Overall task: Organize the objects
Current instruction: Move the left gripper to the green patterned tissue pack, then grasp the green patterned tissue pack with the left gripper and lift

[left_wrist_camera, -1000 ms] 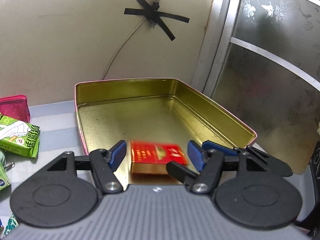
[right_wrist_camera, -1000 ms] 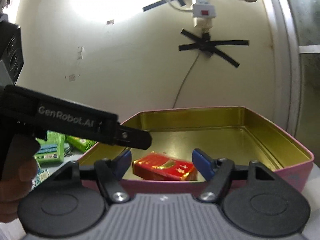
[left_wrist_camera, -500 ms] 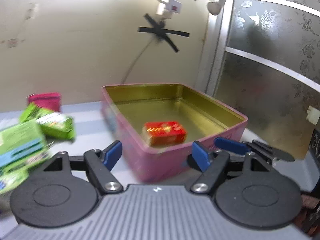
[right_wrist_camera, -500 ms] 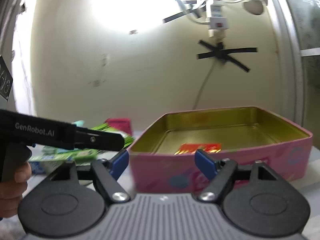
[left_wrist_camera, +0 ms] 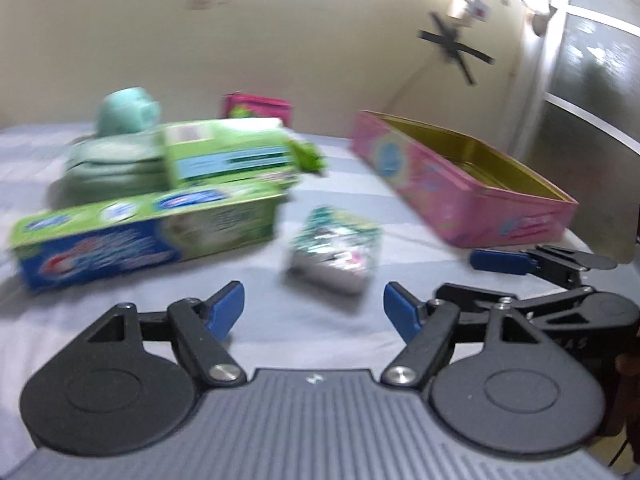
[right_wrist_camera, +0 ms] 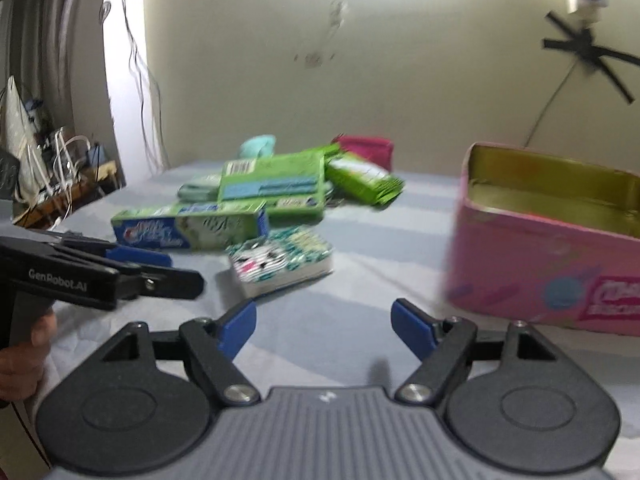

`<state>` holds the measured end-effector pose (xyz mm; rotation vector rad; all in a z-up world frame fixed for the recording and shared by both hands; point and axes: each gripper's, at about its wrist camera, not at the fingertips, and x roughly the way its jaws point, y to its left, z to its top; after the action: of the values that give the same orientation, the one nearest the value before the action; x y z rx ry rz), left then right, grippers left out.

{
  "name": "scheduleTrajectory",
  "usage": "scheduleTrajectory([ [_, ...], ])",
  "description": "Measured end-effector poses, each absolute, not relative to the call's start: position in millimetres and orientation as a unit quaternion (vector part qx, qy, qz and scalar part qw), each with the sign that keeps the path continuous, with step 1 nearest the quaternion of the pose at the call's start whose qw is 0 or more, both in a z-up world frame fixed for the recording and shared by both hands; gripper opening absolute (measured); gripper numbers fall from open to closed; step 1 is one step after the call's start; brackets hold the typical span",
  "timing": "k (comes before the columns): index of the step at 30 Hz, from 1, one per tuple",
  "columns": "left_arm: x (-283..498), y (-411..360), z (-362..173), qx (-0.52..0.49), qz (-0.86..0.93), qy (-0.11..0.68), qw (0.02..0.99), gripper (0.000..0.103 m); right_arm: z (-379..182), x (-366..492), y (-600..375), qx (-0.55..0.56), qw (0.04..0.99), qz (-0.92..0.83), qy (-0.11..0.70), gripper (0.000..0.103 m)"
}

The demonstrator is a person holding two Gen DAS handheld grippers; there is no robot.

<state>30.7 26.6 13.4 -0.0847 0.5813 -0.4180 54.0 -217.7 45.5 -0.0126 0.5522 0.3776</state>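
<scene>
We see our left tool (left_wrist_camera: 314, 306) gaping wide and empty above the counter (left_wrist_camera: 320, 208). Just ahead of it lies a small packet (left_wrist_camera: 334, 254) with a teal, white and pink pattern, lying flat. To its left sits a long green-and-blue toothpaste box (left_wrist_camera: 144, 236), and to its right the pink tin (left_wrist_camera: 460, 184) with a gold inside. Our right tool (right_wrist_camera: 324, 326) also stands open, holding nothing, the same packet (right_wrist_camera: 280, 264) just ahead.
</scene>
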Motion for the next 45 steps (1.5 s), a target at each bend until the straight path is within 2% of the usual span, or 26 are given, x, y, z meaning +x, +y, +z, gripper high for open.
scheduleTrajectory([
  [6,37.3,64.3,7.9,-0.078,-0.16,0.287,0.941,0.078,42.3,66.6,-194.4,-0.026,0.935,0.205,0.287,0.08],
  [11,44.6,64.8,8.1,-0.073,-0.165,0.281,0.943,0.078,39.9,87.4,-177.1,-0.053,0.93,0.212,0.294,0.083],
  [19,44.3,64.6,3.1,-0.075,-0.178,0.285,0.939,0.078,38.6,125.4,-158.8,-0.092,0.919,0.235,0.302,0.103],
  [21,44.8,66.0,2.6,-0.08,-0.18,0.286,0.938,0.078,35.9,136.0,-156.6,-0.1,0.913,0.243,0.312,0.102],
  [23,45.3,66.6,2.3,-0.082,-0.18,0.288,0.937,0.078,33.4,142.5,-158.5,-0.09,0.905,0.258,0.326,0.089],
  [25,46.0,66.1,2.3,-0.081,-0.18,0.29,0.936,0.078,32.6,139.9,-161.3,-0.085,0.903,0.268,0.324,0.082],
  [36,43.6,44.0,5.1,-0.079,-0.215,0.313,0.922,0.078,32.1,66.1,-197.7,-0.082,0.918,0.227,0.315,0.082],
  [45,46.0,-35.2,14.2,-0.052,-0.324,0.346,0.879,0.078,33.4,27.0,-229.3,-0.073,0.932,0.186,0.303,0.082],
])
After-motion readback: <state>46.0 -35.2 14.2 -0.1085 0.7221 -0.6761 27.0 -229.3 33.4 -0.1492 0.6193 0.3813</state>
